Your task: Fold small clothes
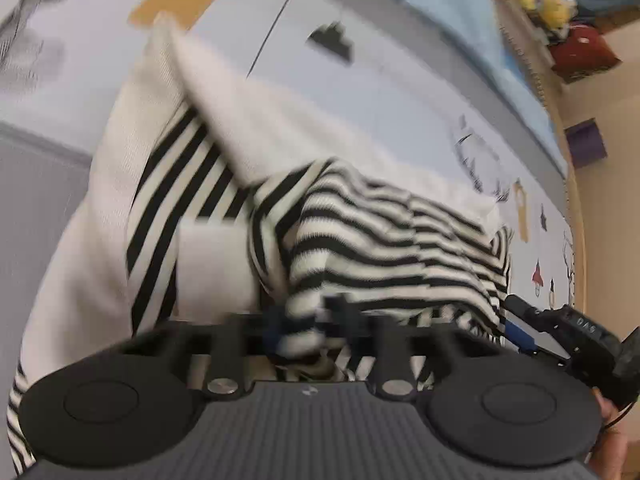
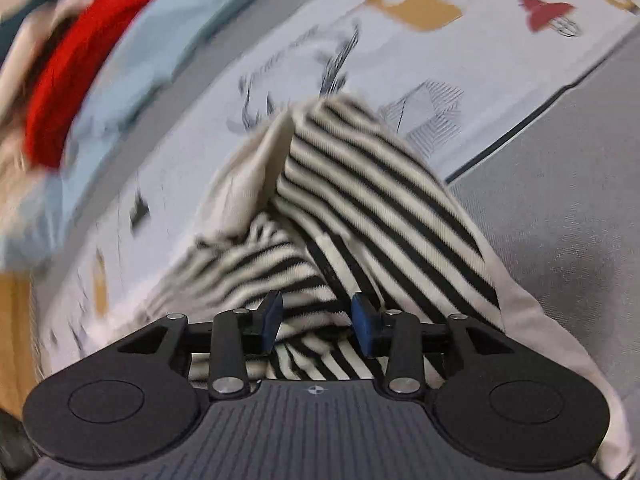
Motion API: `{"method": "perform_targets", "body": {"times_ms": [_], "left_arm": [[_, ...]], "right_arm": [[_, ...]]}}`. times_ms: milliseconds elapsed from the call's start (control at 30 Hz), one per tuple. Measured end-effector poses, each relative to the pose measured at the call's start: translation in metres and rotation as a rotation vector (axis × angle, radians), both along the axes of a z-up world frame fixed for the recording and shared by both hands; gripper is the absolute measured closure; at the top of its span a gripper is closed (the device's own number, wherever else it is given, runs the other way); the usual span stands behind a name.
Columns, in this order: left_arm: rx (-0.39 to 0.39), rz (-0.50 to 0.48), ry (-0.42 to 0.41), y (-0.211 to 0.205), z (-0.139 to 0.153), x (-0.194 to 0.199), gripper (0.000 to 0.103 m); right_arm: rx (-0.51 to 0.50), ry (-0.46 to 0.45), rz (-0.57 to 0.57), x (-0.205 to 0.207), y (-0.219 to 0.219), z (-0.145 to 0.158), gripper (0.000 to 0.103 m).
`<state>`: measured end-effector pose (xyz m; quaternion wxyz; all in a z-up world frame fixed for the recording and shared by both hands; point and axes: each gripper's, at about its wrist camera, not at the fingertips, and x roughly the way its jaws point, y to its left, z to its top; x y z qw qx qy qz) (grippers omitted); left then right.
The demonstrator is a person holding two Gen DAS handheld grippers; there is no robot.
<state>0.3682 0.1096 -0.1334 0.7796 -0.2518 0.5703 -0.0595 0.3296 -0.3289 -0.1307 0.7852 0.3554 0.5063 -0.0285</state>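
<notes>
At the bottom centre of both wrist views, the black-and-white striped knit garment with cream panels [image 1: 360, 236] bunches up on the printed pale bedsheet [image 2: 400, 40]; my left gripper [image 1: 308, 328] is clenched on a striped fold, my right gripper [image 2: 316, 316] stands released astride another

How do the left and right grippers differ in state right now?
The left gripper has its jaws pinched shut on a bunched fold of the striped garment; the right gripper has its blue pads apart, with striped cloth lying loosely between them, unpressed. The left view is smeared around the fingertips; the right gripper's fingers show sharply. Both point down at the same garment on the printed bedsheet.
</notes>
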Motion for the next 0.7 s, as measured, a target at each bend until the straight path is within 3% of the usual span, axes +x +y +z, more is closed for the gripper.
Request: {"method": "perform_targets", "body": {"times_ms": [100, 167, 200, 333, 400, 467, 567, 700], "left_arm": [[-0.012, -0.015, -0.203, -0.001, 0.035, -0.006, 0.097], [0.009, -0.019, -0.25, 0.001, 0.049, -0.01, 0.097], [0.034, -0.021, -0.229, 0.0, 0.048, -0.011, 0.097], [0.111, -0.074, -0.008, -0.004, 0.01, -0.006, 0.093], [0.096, -0.044, 0.008, 0.001, 0.006, -0.006, 0.082], [0.078, -0.02, -0.01, 0.006, 0.011, -0.006, 0.075], [0.073, -0.009, -0.013, 0.006, 0.012, -0.007, 0.075], [0.072, -0.02, 0.0, 0.002, 0.009, -0.005, 0.075]], "right_arm": [[0.033, -0.07, -0.038, -0.002, -0.005, 0.008, 0.062], [0.009, -0.113, -0.037, -0.004, -0.005, 0.015, 0.062], [0.0, -0.13, -0.037, -0.005, -0.005, 0.018, 0.062], [-0.098, -0.154, -0.037, -0.012, 0.001, 0.032, 0.061], [-0.156, -0.172, -0.051, -0.019, 0.006, 0.039, 0.061], [-0.136, -0.187, -0.024, -0.024, 0.014, 0.044, 0.061], [-0.04, -0.161, 0.076, -0.022, 0.032, 0.035, 0.061], [0.084, -0.04, 0.173, -0.011, 0.053, -0.001, 0.056]]}}
